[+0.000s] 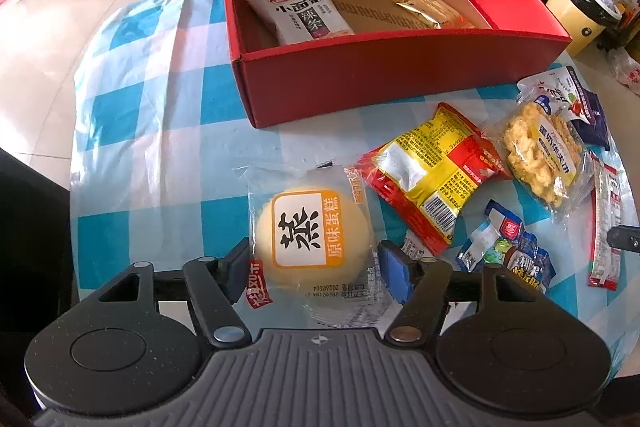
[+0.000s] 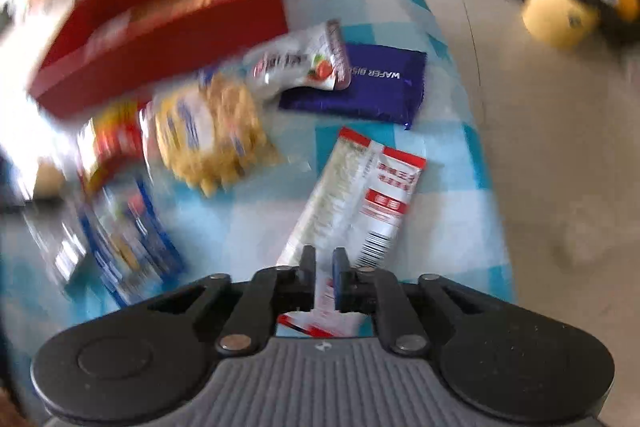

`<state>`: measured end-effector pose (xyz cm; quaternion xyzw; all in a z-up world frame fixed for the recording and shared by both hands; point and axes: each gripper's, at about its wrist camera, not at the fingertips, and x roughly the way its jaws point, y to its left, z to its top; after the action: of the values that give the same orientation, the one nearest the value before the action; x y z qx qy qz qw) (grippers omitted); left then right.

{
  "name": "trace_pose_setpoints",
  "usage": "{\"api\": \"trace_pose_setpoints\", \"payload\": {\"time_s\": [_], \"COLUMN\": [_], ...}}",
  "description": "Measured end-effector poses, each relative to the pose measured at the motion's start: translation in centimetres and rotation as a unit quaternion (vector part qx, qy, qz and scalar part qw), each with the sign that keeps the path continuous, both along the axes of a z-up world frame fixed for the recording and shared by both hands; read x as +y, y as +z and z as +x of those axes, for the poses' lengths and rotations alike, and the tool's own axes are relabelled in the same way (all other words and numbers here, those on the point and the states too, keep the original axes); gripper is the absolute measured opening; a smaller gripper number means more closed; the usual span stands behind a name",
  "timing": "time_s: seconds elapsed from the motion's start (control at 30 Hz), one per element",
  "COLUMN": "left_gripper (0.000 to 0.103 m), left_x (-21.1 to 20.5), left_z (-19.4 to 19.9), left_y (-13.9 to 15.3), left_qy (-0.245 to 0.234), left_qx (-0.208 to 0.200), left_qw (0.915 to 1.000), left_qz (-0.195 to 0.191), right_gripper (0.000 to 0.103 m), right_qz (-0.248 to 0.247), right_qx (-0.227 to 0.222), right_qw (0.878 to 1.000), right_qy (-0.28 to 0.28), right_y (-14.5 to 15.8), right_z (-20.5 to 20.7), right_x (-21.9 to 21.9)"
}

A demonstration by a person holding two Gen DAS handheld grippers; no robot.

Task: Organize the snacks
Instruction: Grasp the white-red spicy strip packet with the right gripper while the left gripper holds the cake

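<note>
A red box (image 1: 400, 75) stands at the back of the table, with a white spicy-strip packet (image 1: 300, 13) and a gold packet (image 1: 428, 9) inside. My left gripper (image 1: 316, 267) is shut on a round steamed cake in clear wrap (image 1: 312, 231), one pad on each side. My right gripper (image 2: 323, 277) is nearly closed around the near end of a long white-and-red packet (image 2: 360, 203). That view is blurred. The red box (image 2: 160, 23) shows at its upper left.
Loose snacks lie right of the cake: a yellow-red packet (image 1: 432, 171), a waffle pack (image 1: 540, 155), blue-white small packs (image 1: 508, 247). A purple wafer pack (image 2: 360, 83) and a white pouch (image 2: 304, 63) lie ahead of the right gripper. A yellow bin (image 1: 580, 11) stands past the table.
</note>
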<state>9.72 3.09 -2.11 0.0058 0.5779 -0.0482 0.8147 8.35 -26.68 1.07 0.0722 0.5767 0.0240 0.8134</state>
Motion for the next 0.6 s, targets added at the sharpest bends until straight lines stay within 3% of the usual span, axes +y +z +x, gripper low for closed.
{"api": "trace_pose_setpoints", "payload": {"time_s": [0.07, 0.13, 0.23, 0.33, 0.43, 0.6], "left_gripper": [0.074, 0.075, 0.076, 0.076, 0.076, 0.078], "left_x": [-0.1, -0.1, -0.1, 0.2, 0.4, -0.2], "left_z": [-0.1, -0.3, -0.6, -0.7, -0.5, -0.5], "left_y": [0.1, 0.1, 0.2, 0.3, 0.3, 0.2], "left_qy": [0.001, 0.002, -0.001, 0.002, 0.005, -0.002], "left_qx": [-0.001, 0.000, -0.001, 0.000, 0.003, 0.002], "left_qw": [1.0000, 1.0000, 1.0000, 1.0000, 0.9999, 1.0000], "left_qz": [0.001, 0.001, 0.000, -0.006, -0.011, -0.006], "right_gripper": [0.028, 0.032, 0.045, 0.047, 0.057, 0.059], "right_qz": [0.002, -0.026, -0.043, -0.046, -0.040, -0.063], "right_qx": [-0.005, -0.024, -0.040, -0.058, -0.090, -0.049], "right_qw": [1.000, 0.999, 0.998, 0.996, 0.994, 0.994], "right_qy": [-0.019, -0.011, -0.020, -0.044, -0.049, -0.074], "right_y": [-0.3, -0.7, -0.7, 0.1, 1.5, -0.4], "right_z": [0.2, 0.4, 0.2, -0.1, -0.9, -0.2], "right_x": [0.7, 2.3, 2.9, 2.0, 0.9, 0.0]}}
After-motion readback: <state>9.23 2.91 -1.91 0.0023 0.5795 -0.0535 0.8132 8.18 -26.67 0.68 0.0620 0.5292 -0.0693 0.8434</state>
